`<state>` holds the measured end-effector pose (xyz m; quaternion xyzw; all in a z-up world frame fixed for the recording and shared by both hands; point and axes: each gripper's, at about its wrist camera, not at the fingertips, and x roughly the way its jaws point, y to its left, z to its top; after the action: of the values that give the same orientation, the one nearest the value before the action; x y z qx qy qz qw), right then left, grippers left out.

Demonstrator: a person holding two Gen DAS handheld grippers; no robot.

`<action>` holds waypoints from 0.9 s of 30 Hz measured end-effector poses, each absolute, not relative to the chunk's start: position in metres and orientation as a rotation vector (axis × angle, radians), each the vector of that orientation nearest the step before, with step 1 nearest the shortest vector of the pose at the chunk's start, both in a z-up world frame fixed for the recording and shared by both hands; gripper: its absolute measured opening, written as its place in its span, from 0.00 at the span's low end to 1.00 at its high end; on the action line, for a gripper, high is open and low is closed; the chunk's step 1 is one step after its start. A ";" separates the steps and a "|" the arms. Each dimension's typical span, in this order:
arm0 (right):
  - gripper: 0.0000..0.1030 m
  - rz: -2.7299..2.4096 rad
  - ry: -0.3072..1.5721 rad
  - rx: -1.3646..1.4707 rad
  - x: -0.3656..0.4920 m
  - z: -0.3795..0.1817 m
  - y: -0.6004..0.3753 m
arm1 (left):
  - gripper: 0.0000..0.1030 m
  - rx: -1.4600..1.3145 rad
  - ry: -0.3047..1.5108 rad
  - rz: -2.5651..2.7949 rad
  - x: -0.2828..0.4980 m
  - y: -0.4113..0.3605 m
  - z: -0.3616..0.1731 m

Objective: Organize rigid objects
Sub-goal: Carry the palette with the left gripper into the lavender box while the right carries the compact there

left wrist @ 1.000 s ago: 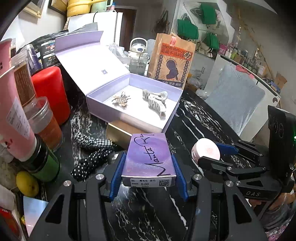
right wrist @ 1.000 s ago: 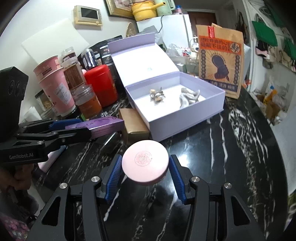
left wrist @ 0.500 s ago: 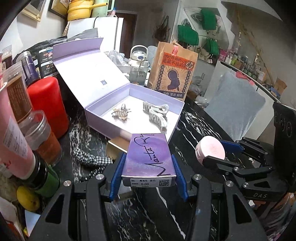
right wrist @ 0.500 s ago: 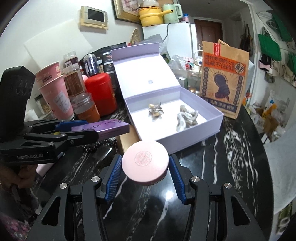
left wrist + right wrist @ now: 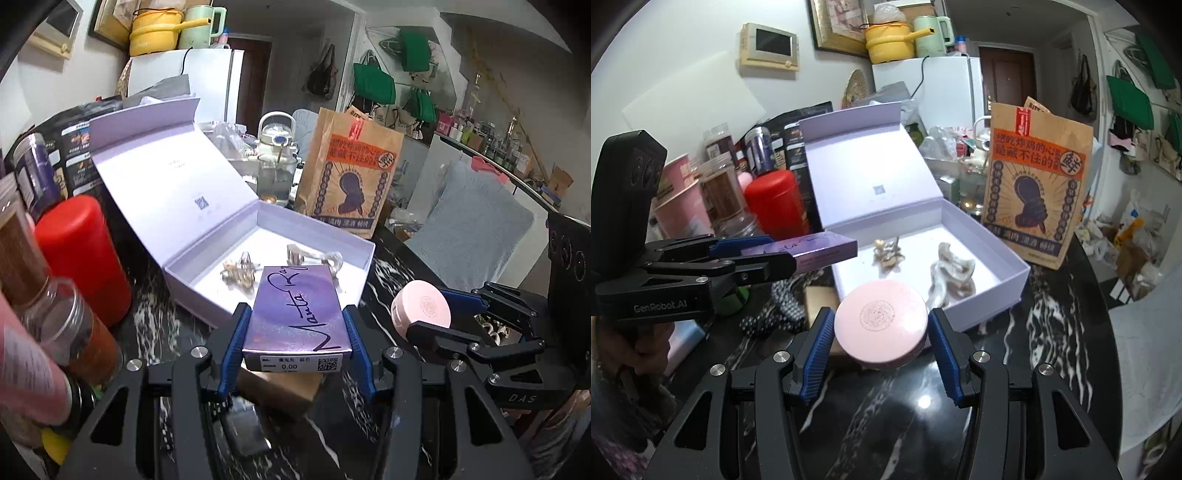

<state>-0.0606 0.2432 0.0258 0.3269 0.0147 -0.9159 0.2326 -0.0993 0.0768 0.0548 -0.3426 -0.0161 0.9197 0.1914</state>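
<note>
**Both loads up off the table and closing on the open box**

Both grippers are airborne now. A second ago the purple carton and the pink compact sat low over the black marble table (image 5: 1052,350); now they ride higher and nearer the lavender gift box (image 5: 364,254), whose lid stands open behind it. The left gripper (image 5: 297,334) is clamped on the purple carton (image 5: 295,314), blue pads pressed flat to its long sides, and from this camera the carton's far end overlaps the box's near wall. The right gripper (image 5: 881,334) is closed around the pink compact (image 5: 881,325), which hangs just short of the box's near corner. My read: the pickups are done and this is the carry, with both drops into the box yet to come.

Inside the box, a gold hair clip (image 5: 888,253) and a pearly claw clip (image 5: 951,275) already lie on the white floor, so free room looks tighter on the right half.

Now the blind spots. The carton covers the near part of the box floor in the left view, so the landing spot there can't be judged. Below the carton a tan box (image 5: 280,387) and something grey lie blurred. The spotted fabric (image 5: 786,306) beside it is half hidden behind the left gripper. Whether either load has actually crossed the box wall, I cannot tell.
</note>
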 end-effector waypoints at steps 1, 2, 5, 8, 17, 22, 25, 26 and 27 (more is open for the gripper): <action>0.50 -2.517 0.040 0.895 -0.064 0.027 0.244 | 0.48 -0.961 -0.039 2.583 -0.104 0.078 0.056; 0.50 -2.519 0.041 0.892 -0.067 0.027 0.245 | 0.48 -0.958 -0.036 2.586 -0.108 0.079 0.057; 0.50 -2.526 0.051 0.883 -0.078 0.030 0.248 | 0.48 -0.951 -0.022 2.596 -0.119 0.082 0.059; 0.50 -2.539 0.072 0.873 -0.091 0.031 0.251 | 0.48 -0.944 -0.009 2.609 -0.132 0.084 0.062; 0.50 -2.571 0.085 0.857 -0.127 0.036 0.254 | 0.48 -0.929 0.042 2.679 -0.175 0.088 0.068; 0.50 -2.622 0.111 0.812 -0.144 0.044 0.254 | 0.48 -0.936 0.017 2.678 -0.195 0.093 0.069; 0.50 -2.641 0.127 0.780 -0.154 0.050 0.254 | 0.48 -0.942 -0.016 2.674 -0.206 0.095 0.070; 0.50 -2.645 0.129 0.773 -0.157 0.052 0.254 | 0.48 -0.946 -0.018 2.673 -0.209 0.096 0.069; 0.50 -2.649 0.130 0.769 -0.160 0.054 0.255 | 0.48 -0.947 -0.018 2.680 -0.211 0.096 0.069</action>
<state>-0.1600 0.2550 0.0540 0.2734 0.0461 -0.9421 0.1888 -0.2114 0.0961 0.0695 -0.3293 -0.0063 0.9323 0.1492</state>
